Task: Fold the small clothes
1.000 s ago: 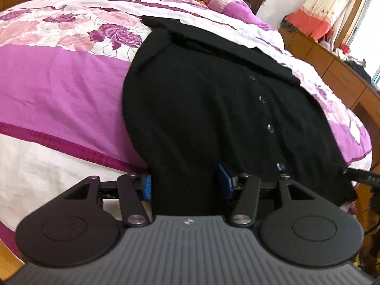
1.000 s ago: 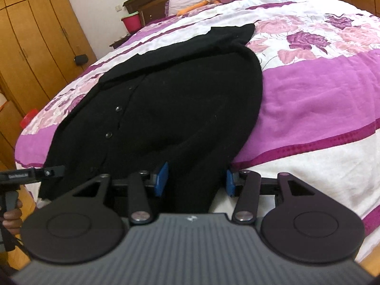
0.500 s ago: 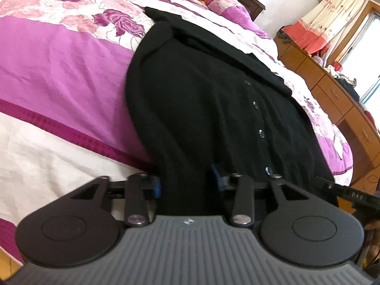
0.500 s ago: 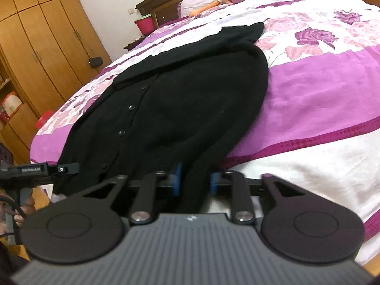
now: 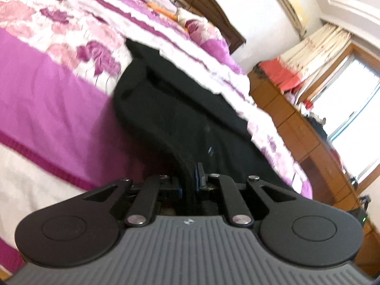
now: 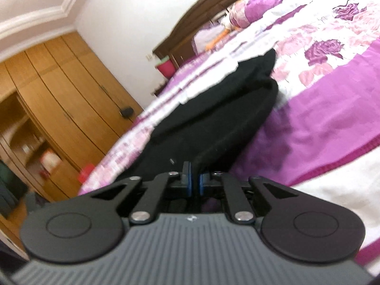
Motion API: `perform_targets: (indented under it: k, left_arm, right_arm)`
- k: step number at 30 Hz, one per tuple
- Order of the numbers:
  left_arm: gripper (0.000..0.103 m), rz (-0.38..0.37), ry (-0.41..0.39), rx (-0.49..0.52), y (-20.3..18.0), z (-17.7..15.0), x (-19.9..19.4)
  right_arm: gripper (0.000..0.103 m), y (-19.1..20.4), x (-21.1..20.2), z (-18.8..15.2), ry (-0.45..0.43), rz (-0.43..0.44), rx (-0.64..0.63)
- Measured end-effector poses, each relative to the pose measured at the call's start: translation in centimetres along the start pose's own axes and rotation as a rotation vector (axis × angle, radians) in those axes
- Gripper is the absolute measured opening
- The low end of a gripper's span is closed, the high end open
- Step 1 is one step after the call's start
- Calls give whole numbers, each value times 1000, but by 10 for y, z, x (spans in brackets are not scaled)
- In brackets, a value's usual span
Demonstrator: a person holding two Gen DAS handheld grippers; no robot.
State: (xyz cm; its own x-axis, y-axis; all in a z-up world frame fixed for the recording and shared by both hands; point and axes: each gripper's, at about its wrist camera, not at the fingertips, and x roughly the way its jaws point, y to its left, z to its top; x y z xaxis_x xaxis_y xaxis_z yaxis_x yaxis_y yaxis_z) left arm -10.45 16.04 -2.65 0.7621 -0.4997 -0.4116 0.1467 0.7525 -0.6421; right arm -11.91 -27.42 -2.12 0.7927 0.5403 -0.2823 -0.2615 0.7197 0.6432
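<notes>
Black knit fills the space ahead of both sets of jaws: a buttoned cardigan (image 5: pixel 190 109) lies spread on a bed (image 5: pixel 47 99) covered in purple, white and rose-print bedding. The left gripper (image 5: pixel 191 181) has its jaws pressed nearly together, with the cardigan's near hem pinched between the blue pads (image 5: pixel 196 174); the cloth rises in a taut ridge straight out from them. Two small buttons (image 5: pixel 210 150) show just beyond and to the right of those jaws. The right gripper (image 6: pixel 194 181) is likewise clamped down on a thin edge of the same cardigan (image 6: pixel 213 118), the fabric lifting off the bed just ahead of its pads (image 6: pixel 188 178). Beyond the far end of the garment sit pillows (image 6: pixel 251 9) and a dark wooden headboard (image 6: pixel 190 28). Both views are tilted and blurred.
</notes>
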Motion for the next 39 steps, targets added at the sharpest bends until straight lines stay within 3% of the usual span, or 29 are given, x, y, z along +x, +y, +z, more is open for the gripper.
perform_targets:
  k: [7, 20, 24, 32, 39]
  left_arm:
    - [10, -72, -111, -100, -13, 42, -1]
    - [10, -27, -263, -24, -50, 139, 46]
    - [10, -34, -276, -52, -49, 164, 75]
    - [10, 34, -270, 8, -49, 204, 142]
    - [10, 161, -187, 71, -26, 218, 215]
  right_arm:
    - [9, -2, 0, 27, -141, 40, 121]
    - [9, 0, 42, 99, -279, 48, 107]
    - [9, -7, 63, 120, -299, 38, 114]
    - [9, -20, 106, 147, -309, -24, 93]
    - [9, -43, 154, 161, -267, -137, 50]
